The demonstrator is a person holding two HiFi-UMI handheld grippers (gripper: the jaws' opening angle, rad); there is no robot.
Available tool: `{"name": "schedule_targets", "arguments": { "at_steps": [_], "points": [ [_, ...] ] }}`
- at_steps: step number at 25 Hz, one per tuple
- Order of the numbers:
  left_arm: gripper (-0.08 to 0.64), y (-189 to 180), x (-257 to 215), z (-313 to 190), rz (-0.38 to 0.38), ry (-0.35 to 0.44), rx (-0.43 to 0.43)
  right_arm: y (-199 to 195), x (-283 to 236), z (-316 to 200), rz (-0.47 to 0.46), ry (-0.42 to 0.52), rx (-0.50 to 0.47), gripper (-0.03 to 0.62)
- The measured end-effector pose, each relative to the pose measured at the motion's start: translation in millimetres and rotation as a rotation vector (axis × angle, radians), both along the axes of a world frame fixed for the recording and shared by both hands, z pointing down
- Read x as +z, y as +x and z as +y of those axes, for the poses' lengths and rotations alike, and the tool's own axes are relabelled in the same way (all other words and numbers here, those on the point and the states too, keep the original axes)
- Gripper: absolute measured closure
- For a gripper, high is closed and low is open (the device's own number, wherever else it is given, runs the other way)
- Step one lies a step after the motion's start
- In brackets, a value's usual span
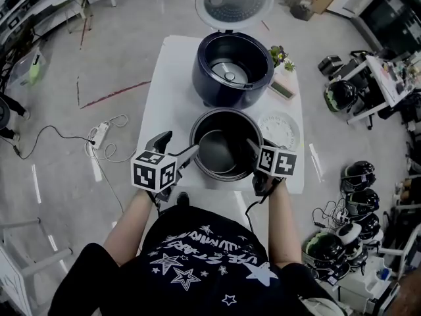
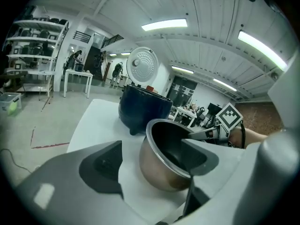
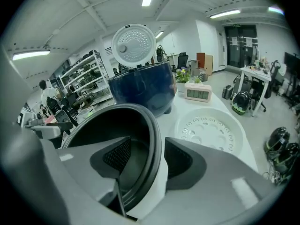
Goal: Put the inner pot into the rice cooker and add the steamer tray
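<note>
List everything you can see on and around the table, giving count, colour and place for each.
table: one, white, mid-floor.
rice cooker: one, dark blue, far end of the table, lid open.
inner pot: one, metal outside, dark inside, on the table nearer the person.
steamer tray: one, white, on the table right of the inner pot.
clock: one, white, right of the rice cooker.
helmets: several, black, far right.
left gripper: one, grey, open, astride the inner pot's left rim.
right gripper: one, grey, open, astride its right rim.
</note>
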State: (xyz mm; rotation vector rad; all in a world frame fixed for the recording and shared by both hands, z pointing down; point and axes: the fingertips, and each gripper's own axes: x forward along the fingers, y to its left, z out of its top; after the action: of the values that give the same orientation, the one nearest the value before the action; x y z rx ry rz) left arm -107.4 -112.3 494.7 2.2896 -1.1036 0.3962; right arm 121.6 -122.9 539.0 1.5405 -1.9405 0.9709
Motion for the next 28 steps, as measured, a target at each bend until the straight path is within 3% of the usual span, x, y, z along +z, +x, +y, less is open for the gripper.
{"name": "schedule_targets", "arguments": {
  "at_steps": [8,12,20,28],
  "points": [
    [0.176,24,6,-12,0.023,-0.079,0.096,4,3,1,0.053,-0.023,0.063,0.420],
    [0.189,32,16,-12,0.019,-0.136,0.130,11,3,4,0.071,-0.027,0.113,0.499],
    [0.227,40,36,-18,-0.065,-0.172,0.167,8,0,7,0.031,-0.012,0.136,0.505],
    [0.348,38,46,-17,-0.091,-0.177,0.142,-2,-16,5,0.087,0.041,0.096,0.506]
  ]
}}
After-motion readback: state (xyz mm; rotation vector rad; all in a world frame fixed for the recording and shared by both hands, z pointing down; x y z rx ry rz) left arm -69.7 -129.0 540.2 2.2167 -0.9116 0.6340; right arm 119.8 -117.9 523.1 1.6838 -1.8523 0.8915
